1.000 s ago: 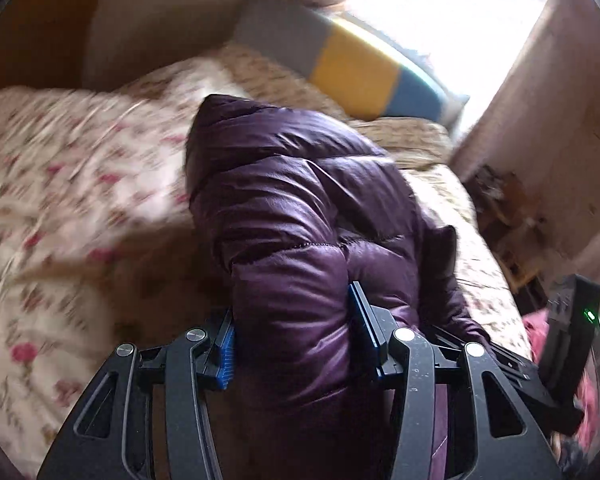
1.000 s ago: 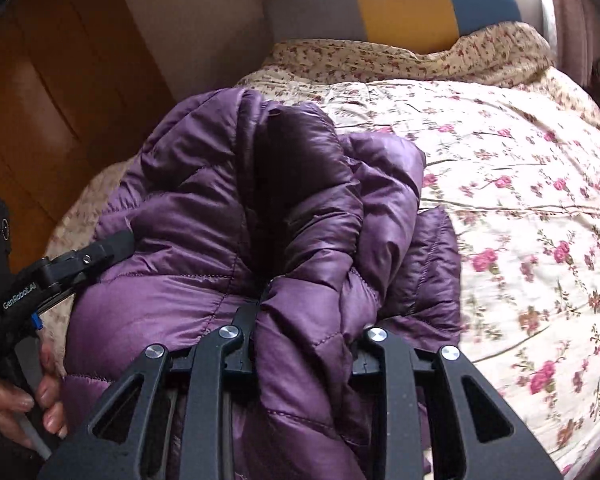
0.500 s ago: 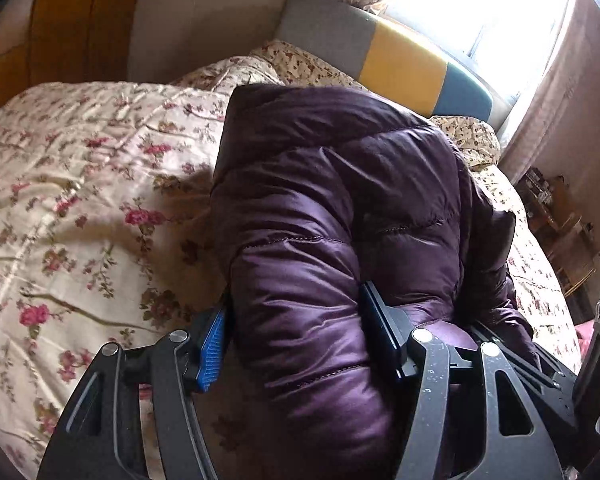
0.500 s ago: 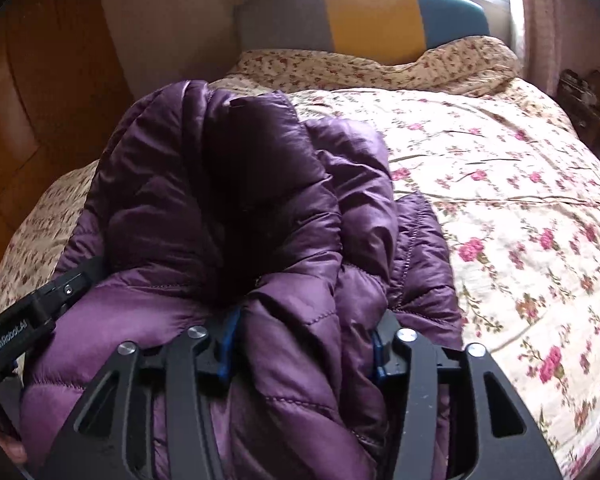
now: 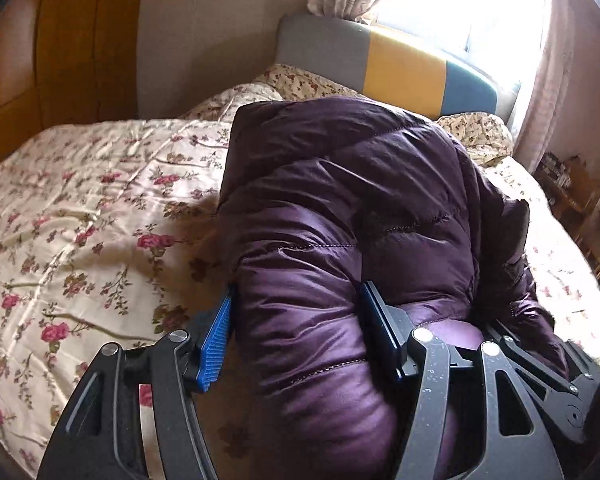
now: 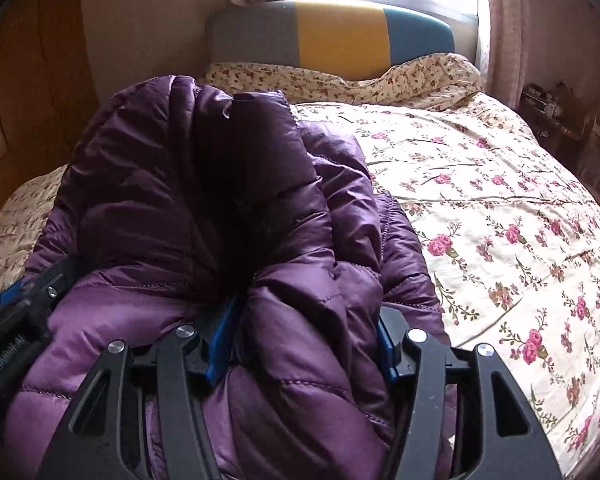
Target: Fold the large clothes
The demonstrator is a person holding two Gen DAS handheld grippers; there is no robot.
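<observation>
A purple quilted puffer jacket (image 5: 340,208) lies bunched on the flowered bed; it also fills the right wrist view (image 6: 228,208). My left gripper (image 5: 296,332) has its jaws apart around a thick fold of the jacket's near edge. Its blue pads (image 5: 216,340) press the fabric on both sides. My right gripper (image 6: 304,340) grips another thick fold of the jacket the same way. The left gripper also shows at the left edge of the right wrist view (image 6: 16,320). The jacket's underside is hidden.
The flowered bedspread (image 6: 500,220) covers the bed (image 5: 80,208). A grey, yellow and blue headboard (image 6: 340,32) and a pillow (image 6: 340,80) are at the far end. A wooden wardrobe (image 5: 60,40) stands left. A cluttered shelf (image 6: 560,112) stands right by the curtained window.
Both grippers have moved with the jacket toward the headboard and lowered it onto the bed. Both jaws have widened a little but still hold the folds.
</observation>
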